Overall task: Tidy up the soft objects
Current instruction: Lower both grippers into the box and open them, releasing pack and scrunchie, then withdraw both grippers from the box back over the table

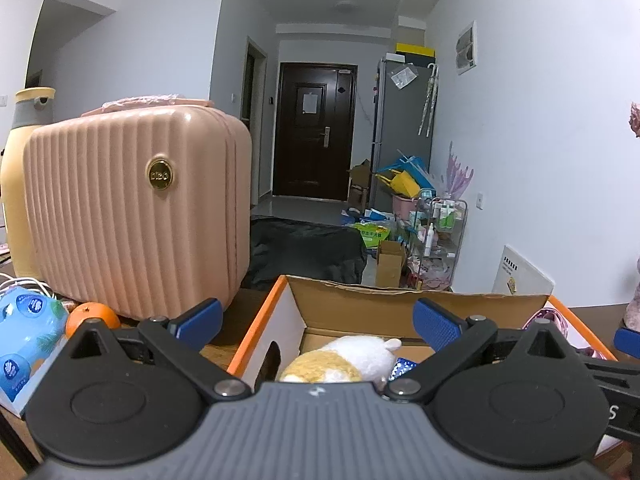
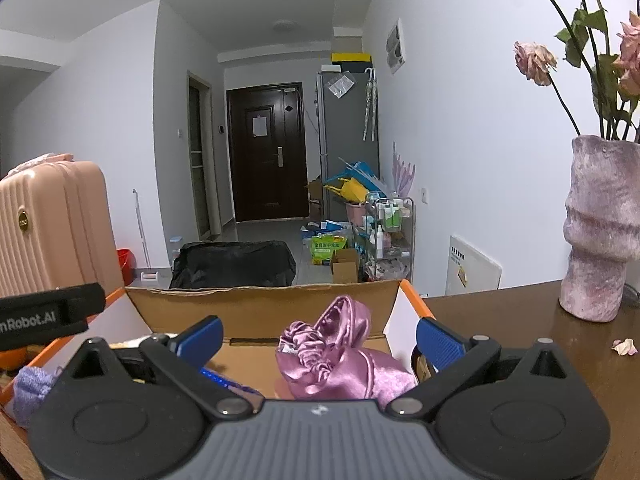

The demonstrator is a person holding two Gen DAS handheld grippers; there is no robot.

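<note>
The left claw is seen spread wide, nothing pressed between its blue pads; it is held over the near left part of an open cardboard box. The right claw is likewise spread wide and empty, held over the near right part of the same box. No earlier view is available for comparison.

On the dark wooden tabletop a ribbed pink suitcase is stood toward the left edge, with a tall cream container just behind it. The orange-edged box is placed at the middle, just beside the suitcase. A mottled purple vase with wilted pink flowers is stood toward the right edge, well apart from the box.

Inside the box, a white and tan plush toy is found lying in the left part, below the left claw. A crumpled purple satin cloth is found in the right part, below the right claw. A lavender knitted item is noted at the box's left side; whether it lies inside cannot be told.

Left of the box, a blue tissue pack and an orange are seen, the orange just beside the suitcase. A fallen petal lies near the vase.
</note>
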